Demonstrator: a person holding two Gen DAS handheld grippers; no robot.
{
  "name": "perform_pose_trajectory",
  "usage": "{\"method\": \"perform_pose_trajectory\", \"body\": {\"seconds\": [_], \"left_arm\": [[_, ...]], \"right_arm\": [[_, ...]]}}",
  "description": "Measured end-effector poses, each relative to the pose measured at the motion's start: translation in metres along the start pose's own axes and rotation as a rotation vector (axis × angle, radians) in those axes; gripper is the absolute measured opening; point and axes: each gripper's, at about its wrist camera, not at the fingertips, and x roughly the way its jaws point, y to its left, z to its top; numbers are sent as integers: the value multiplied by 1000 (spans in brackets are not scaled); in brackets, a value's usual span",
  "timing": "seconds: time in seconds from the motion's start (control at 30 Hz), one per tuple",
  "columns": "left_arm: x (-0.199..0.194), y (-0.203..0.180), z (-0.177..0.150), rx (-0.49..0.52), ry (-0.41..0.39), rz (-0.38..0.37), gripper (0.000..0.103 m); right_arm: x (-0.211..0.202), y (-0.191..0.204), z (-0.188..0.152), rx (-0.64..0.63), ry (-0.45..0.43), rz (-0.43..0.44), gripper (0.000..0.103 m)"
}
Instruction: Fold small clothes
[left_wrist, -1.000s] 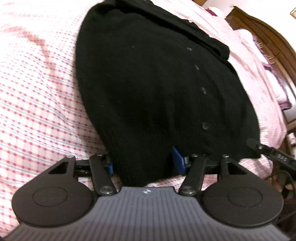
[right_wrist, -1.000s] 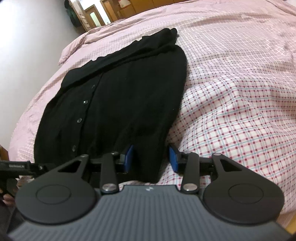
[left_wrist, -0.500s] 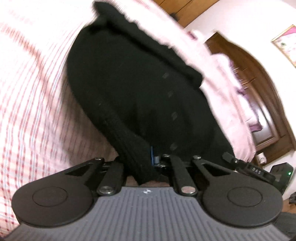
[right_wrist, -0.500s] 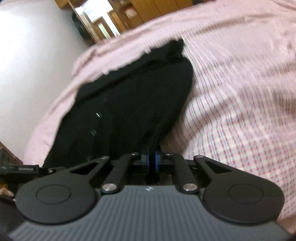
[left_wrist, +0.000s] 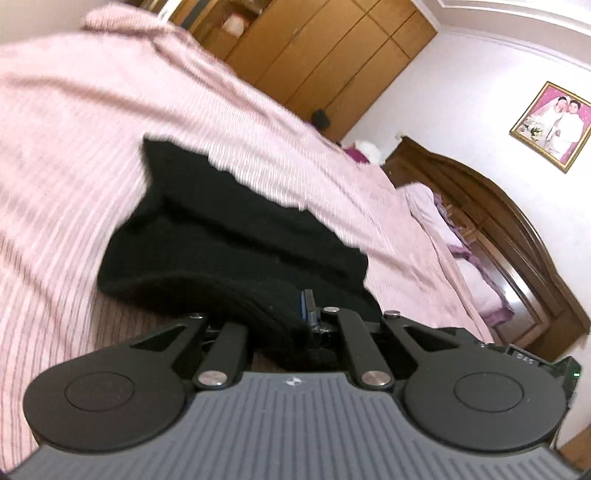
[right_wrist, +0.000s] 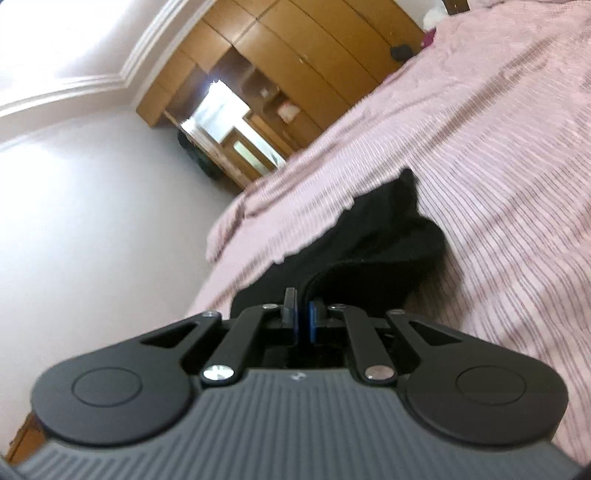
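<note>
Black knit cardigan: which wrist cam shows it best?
Left wrist view: the black knit cardigan spreads wide across the pink checked bedspread. The right wrist view shows only a narrow strip of it.

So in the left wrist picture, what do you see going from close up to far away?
The left gripper, its jaws shut on the black cardigan → the pink checked bedspread → the wooden wardrobe at the far wall.

i see a matt black knit cardigan (left_wrist: 236, 236) on the soft pink checked cloth bedspread (left_wrist: 74, 155). my left gripper (left_wrist: 295, 314) is matt black plastic with shiny metal screws. the wardrobe (left_wrist: 332, 62) is smooth wood.
</note>
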Motion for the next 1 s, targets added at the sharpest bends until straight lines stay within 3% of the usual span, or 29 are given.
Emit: {"method": "perform_pose_trajectory", "body": {"seconds": [0.27, 0.57, 0.73, 1.0], "left_arm": [[41, -22, 60, 77, -97, 56, 7], [125, -26, 131, 171, -150, 159, 7], [197, -7, 154, 185, -106, 215, 7], [290, 53, 145, 179, 20, 323, 9]], "right_arm": [[54, 9, 42, -46, -111, -15, 8], [136, -1, 88, -83, -179, -43, 8], [189, -17, 96, -114, -163, -108, 8], [261, -56, 85, -168, -92, -253, 8]]}}
